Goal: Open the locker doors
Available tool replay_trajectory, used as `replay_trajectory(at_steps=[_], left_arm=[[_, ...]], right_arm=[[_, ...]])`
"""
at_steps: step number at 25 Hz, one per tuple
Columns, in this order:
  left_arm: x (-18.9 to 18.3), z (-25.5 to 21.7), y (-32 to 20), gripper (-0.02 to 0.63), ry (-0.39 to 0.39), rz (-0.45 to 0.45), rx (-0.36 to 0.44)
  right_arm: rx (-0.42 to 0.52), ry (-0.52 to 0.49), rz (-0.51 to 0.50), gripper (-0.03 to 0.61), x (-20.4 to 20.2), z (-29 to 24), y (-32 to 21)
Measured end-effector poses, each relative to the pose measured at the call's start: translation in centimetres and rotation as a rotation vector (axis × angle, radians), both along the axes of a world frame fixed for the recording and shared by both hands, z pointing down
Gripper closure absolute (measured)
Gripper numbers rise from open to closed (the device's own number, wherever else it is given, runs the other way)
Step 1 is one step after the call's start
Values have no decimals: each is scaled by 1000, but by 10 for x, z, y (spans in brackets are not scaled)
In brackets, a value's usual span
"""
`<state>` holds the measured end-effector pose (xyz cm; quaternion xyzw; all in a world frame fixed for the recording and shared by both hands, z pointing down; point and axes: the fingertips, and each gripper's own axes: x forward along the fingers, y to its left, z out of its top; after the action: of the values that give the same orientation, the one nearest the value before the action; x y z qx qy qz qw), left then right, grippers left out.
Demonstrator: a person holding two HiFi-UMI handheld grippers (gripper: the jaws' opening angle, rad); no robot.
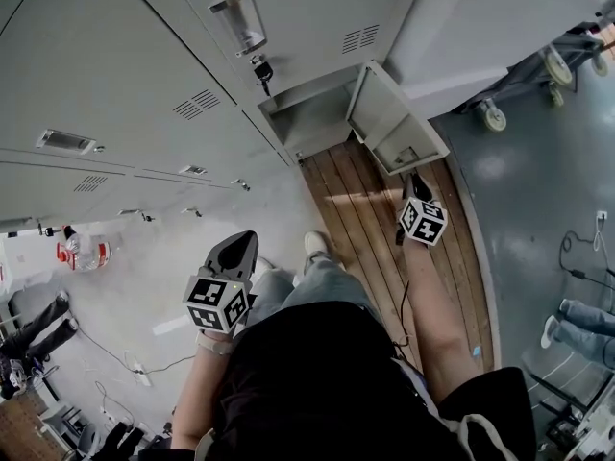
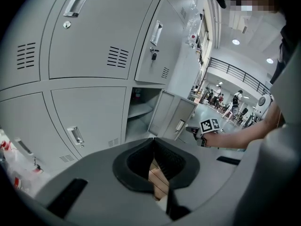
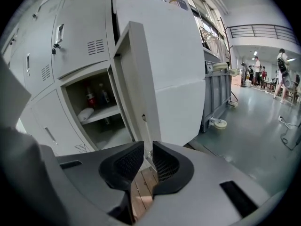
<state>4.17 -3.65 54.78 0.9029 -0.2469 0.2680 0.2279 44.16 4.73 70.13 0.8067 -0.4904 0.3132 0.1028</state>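
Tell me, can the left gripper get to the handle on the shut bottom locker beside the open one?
Probably yes: nothing stands between the left gripper and that handle, and its jaws hold nothing. It would have to move closer first.

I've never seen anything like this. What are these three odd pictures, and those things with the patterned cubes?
No robot: a person holds a two-jaw gripper in each hand; the patterned cubes belong to them. One picture comes from a camera on the person's head, looking down at grey lockers. The other two come from cameras riding on the grippers. The left gripper is shut and empty. The right gripper grips the edge of the open locker door with its jaws; bottles stand on the shelf inside.
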Motion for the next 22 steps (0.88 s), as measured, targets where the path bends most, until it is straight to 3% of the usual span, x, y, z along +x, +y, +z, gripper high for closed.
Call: replay_trajectory(at_steps=[11,16,22], left_arm=[[-13,-27,-23,595,82,-26,61],[-20,-44,-27,594,110,-19,102],[-35,-62,-33,594,160,-70,103]], right_arm=[[150,-3,-190,505,-80,-110,-33],[260,4,-309,484,-119,-181,-70],[338,36,-497,438,-167,-263,-125]])
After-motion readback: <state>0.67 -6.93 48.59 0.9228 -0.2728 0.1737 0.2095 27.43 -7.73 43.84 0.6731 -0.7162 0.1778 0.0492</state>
